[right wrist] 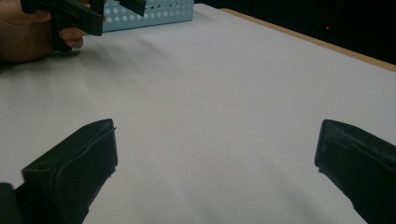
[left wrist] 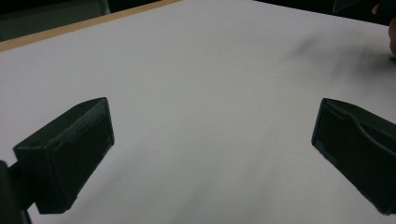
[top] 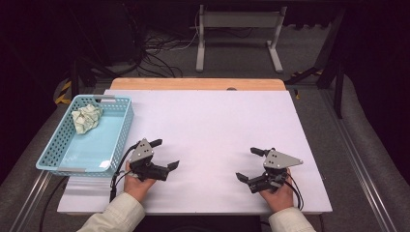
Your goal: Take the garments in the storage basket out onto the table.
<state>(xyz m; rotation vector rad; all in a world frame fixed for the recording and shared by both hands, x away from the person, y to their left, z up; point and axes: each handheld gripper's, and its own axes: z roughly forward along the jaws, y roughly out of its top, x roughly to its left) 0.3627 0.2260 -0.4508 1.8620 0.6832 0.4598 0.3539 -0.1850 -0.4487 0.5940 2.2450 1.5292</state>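
Crumpled ball of pale paper (top: pixel 86 118) sits in the far corner of the light blue perforated basket (top: pixel 119 137), up against its back wall, nothing touching it. The basket rests at the left edge of the white tabletop (top: pixel 217 125), partly hanging over the side of the sheet.

Nearest to it is the left gripper (top: pixel 164 154), just off the basket's near right corner, low over the table, held in the person's left hand (top: pixel 137 184). Its jaws are spread wide with nothing between them; in the left gripper view the two black jaws frame bare white surface, left gripper (left wrist: pixel 212 140) clearly empty.

Over on the other side, well apart, the right gripper (top: pixel 250 164) is held in the right hand (top: pixel 277 193), low over the table too, jaws pointing toward the middle. Those jaws also stand wide apart and hold nothing; the right gripper view looks between them, right gripper (right wrist: pixel 217 154), across the white top to the left hand (right wrist: pixel 28 37) and a strip of the basket (right wrist: pixel 159 11) beyond

Pale sleeves (top: pixel 116 217) come in from the near edge
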